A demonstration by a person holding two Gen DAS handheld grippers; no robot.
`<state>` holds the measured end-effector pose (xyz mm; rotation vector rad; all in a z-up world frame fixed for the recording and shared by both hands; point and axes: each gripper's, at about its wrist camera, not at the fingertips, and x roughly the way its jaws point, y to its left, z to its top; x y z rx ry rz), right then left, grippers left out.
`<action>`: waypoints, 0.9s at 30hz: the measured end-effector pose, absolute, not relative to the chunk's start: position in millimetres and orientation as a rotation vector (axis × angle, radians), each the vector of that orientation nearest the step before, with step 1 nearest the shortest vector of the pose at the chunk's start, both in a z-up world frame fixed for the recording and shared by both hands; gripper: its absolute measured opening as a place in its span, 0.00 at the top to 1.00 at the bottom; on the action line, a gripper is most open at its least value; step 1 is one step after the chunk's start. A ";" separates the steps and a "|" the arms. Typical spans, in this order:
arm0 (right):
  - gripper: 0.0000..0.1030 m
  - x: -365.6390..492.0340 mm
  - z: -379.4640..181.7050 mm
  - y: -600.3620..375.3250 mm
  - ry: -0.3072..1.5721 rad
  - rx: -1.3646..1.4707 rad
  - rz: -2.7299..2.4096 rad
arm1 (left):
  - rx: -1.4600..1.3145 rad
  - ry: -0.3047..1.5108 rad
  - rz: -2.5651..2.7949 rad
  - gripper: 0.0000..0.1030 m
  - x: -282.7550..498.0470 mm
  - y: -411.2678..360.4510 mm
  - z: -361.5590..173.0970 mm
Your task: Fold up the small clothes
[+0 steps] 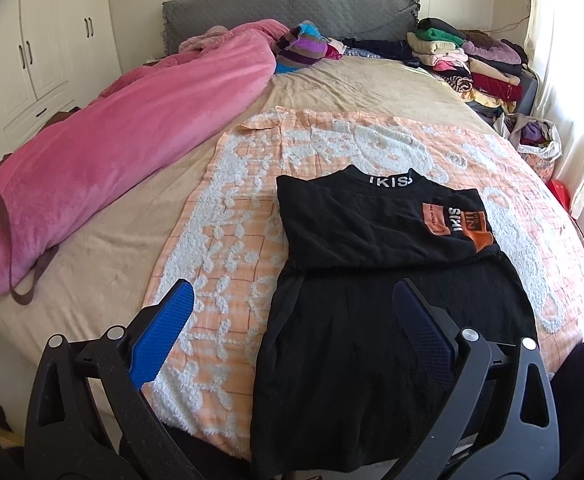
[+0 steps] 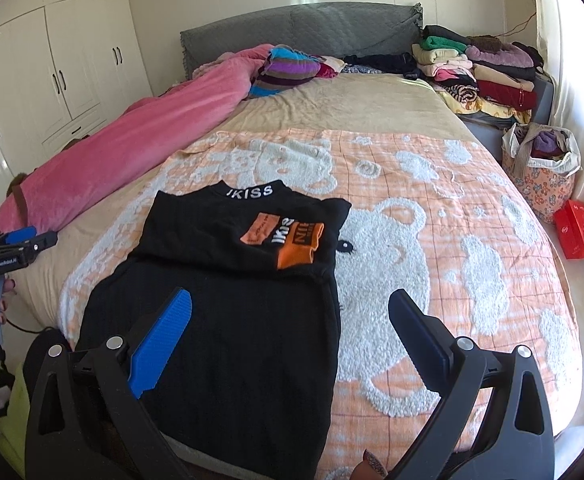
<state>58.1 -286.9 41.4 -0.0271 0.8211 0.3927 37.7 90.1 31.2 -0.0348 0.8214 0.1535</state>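
Observation:
A black top (image 1: 364,280) with a white-lettered collar and an orange print lies flat on the orange and white towel blanket (image 1: 252,184), its sides folded in to a narrow strip, hem toward me. My left gripper (image 1: 292,300) is open and empty, held above the top's lower left part. In the right wrist view the top (image 2: 228,304) lies at left of centre. My right gripper (image 2: 290,308) is open and empty above the top's right edge. The left gripper (image 2: 20,244) shows at the far left of that view, held by a hand.
A rolled pink blanket (image 1: 104,160) lies along the bed's left side. Stacks of folded clothes (image 2: 480,72) sit at the far right by the grey headboard (image 2: 300,32). A flowered bag (image 2: 540,168) and a red box (image 2: 574,228) stand right of the bed. White wardrobes (image 2: 44,64) line the left wall.

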 end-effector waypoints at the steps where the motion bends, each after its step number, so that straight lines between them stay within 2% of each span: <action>1: 0.04 55.8 39.9 -286.7 0.825 -0.032 0.396 | -0.033 0.823 0.154 0.09 36.4 90.1 30.5; 27: 0.04 35.9 -5.6 -275.7 0.949 -0.036 0.406 | -0.012 0.916 0.169 0.09 12.6 94.4 -10.1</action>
